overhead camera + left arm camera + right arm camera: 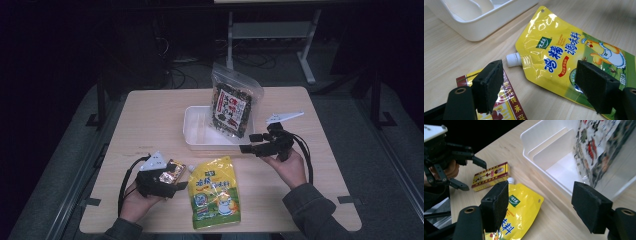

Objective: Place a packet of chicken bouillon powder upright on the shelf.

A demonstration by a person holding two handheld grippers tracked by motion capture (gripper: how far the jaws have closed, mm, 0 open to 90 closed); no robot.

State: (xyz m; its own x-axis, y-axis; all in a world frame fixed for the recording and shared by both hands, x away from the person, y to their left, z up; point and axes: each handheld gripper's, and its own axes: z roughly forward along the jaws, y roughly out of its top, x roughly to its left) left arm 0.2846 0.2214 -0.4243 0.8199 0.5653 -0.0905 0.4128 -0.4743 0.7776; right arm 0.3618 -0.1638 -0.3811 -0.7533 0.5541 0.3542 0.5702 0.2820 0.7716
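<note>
A: Near the front edge of the tabletop [150, 107] we've got the yellow spout pouch [214, 192] lying flat, cap toward the white bin [196, 131]. Left tongs [176, 184] sit just beside it, over the small red-and-gold packet [171, 171]. Jaws spread, nothing between the pads.

B: Right tongs [250, 142]?

A: Released too, wide apart, hovering off the bin's near right corner. Seaweed bag [232, 105] is already standing in the bin, leaning on the back wall.

B: So the pouch is next for us, we'd guess. How does it handle?

A: Glossy film, likely slippery. Looks filled, so we expect some weight and a floppy body that sags if pinched mid-panel. In the left gripper view the skin is wrinkled near the white cap [513, 60], so it's soft there.

B: Grip point?

A: We'd take the top seam by the hang hole [542, 10], or the stiff shoulder at the spout. Sealed edge is flat and firm, pads should bite. Avoid the belly: film slides over the contents.

B: Packet?

A: Small, flat, probably light. Edge pinch only, since it lies flush on the wood.
</note>
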